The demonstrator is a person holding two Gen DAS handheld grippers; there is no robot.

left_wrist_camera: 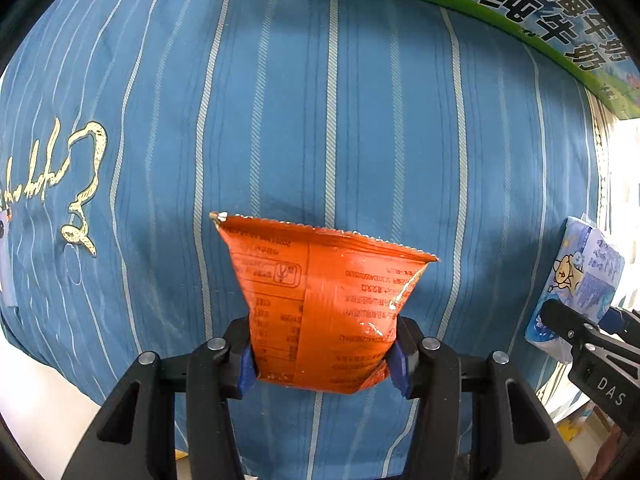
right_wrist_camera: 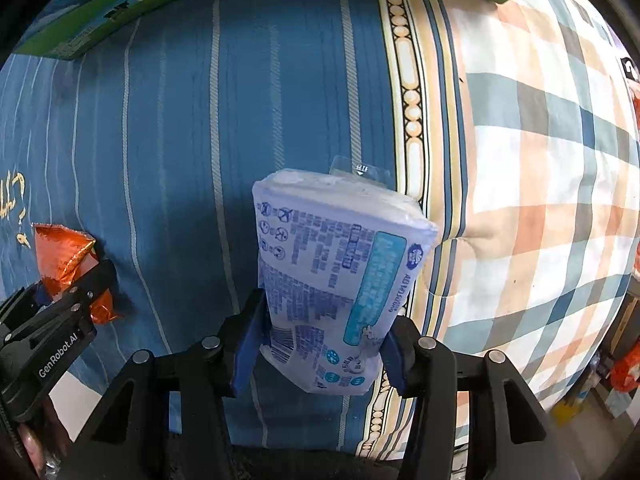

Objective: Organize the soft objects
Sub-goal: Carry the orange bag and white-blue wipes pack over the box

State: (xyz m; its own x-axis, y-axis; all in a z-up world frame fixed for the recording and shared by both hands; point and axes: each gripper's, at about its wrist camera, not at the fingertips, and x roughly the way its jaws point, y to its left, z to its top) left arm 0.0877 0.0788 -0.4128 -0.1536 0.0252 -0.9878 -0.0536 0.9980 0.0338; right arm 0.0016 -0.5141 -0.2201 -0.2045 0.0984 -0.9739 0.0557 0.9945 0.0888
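Your left tongs (left_wrist_camera: 324, 354) are pinching the crinkly orange foil snack pouch (left_wrist_camera: 320, 300) by its lower end; your right tongs (right_wrist_camera: 320, 344) are squeezing the soft white-and-blue plastic tissue pack (right_wrist_camera: 340, 280) low down. Both are hanging over the blue striped bedsheet (left_wrist_camera: 360, 120). Both are looking light and squashy (the foil probably slippery), so keep gripping mid-body. The green milk carton box (left_wrist_camera: 540, 20) is bordering the far edge; the sheet between is lying open.

Home bedroom: blue striped bedsheet (left_wrist_camera: 360, 120), plaid quilt (right_wrist_camera: 540, 160), milk carton box (left_wrist_camera: 560, 32) on bed.
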